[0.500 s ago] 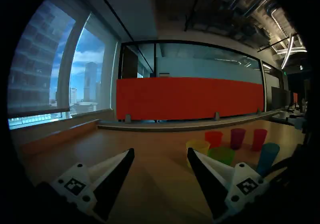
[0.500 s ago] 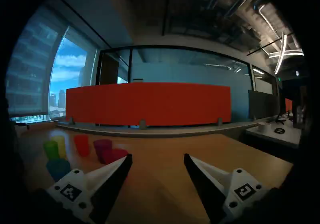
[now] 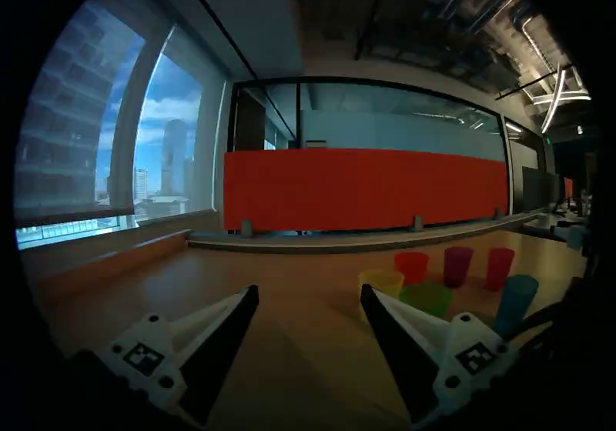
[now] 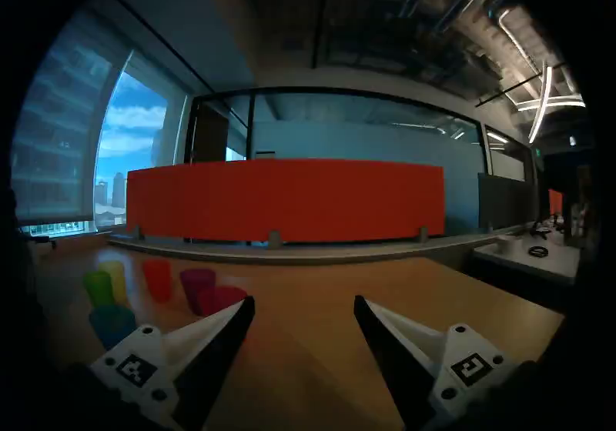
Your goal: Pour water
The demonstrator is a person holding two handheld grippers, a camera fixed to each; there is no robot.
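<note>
Colourful cups (image 3: 456, 265) sit just past the right finger of the left gripper (image 3: 308, 291), and off left of the right gripper (image 4: 302, 302). Both jaws wide open, empty.

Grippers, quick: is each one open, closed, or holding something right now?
Left gripper: open, holding nothing.
Right gripper: open, holding nothing.

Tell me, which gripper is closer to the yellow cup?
Left, most likely. The yellow cup looms large just beyond the left gripper, by its right-hand finger. From the right gripper it looks smaller, farther off to the left.
</note>
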